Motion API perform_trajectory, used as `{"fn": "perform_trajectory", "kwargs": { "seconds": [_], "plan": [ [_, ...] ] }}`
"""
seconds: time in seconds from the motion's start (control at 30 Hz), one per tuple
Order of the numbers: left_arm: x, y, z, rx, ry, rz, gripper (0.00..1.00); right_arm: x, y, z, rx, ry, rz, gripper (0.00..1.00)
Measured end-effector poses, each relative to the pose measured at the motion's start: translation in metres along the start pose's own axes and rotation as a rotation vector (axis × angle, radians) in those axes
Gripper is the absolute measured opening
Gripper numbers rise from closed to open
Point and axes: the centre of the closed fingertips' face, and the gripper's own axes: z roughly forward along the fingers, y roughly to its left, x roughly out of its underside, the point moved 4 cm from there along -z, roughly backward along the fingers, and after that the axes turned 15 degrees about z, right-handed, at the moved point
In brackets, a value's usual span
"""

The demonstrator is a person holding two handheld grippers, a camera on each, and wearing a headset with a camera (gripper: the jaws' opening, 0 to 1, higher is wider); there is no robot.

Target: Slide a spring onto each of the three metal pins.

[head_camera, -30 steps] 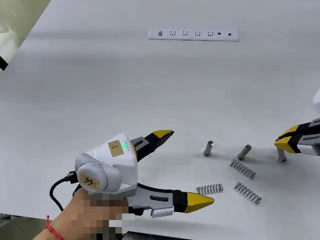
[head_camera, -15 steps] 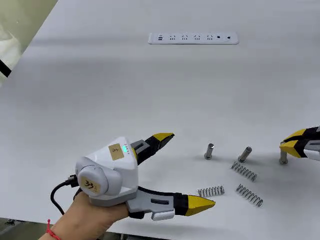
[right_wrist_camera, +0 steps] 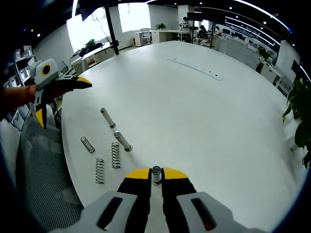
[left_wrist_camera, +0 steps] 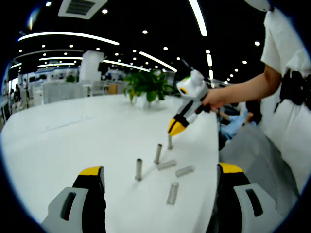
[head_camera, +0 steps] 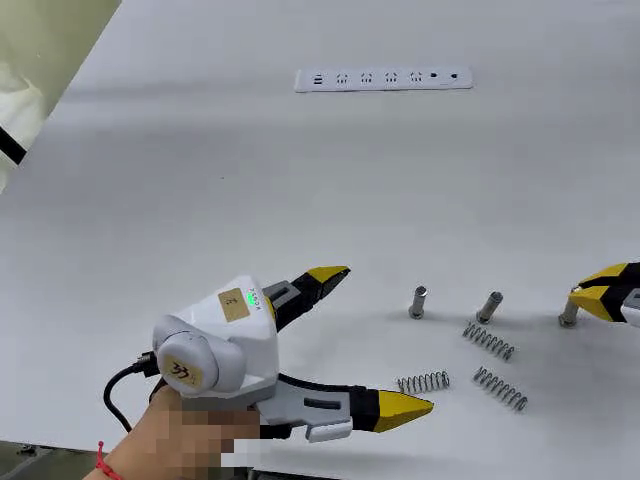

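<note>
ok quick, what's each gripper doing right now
left gripper: open, holding nothing
right gripper: shut on the rightmost pin

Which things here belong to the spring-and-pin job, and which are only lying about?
Job: left pin, middle pin, right pin, left spring, far spring, right spring, left gripper, right gripper.
Lying about: power strip, potted plant.

1. Right gripper (head_camera: 582, 296) draws back rightward relative to the rightmost pin (head_camera: 569, 316) in the head view.
2. Its tips now sit beside the pin's head, no longer past it.
</note>
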Motion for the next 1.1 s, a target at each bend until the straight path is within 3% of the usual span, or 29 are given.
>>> {"fn": "perform_trajectory", "kwargs": {
  "seconds": [1.1],
  "plan": [
    [-0.002, -0.003, 0.005, 0.005, 0.004, 0.001, 0.97, 0.011, -0.001, -0.004, -0.007, -0.011, 0.022, 0.1]
  ]
}}
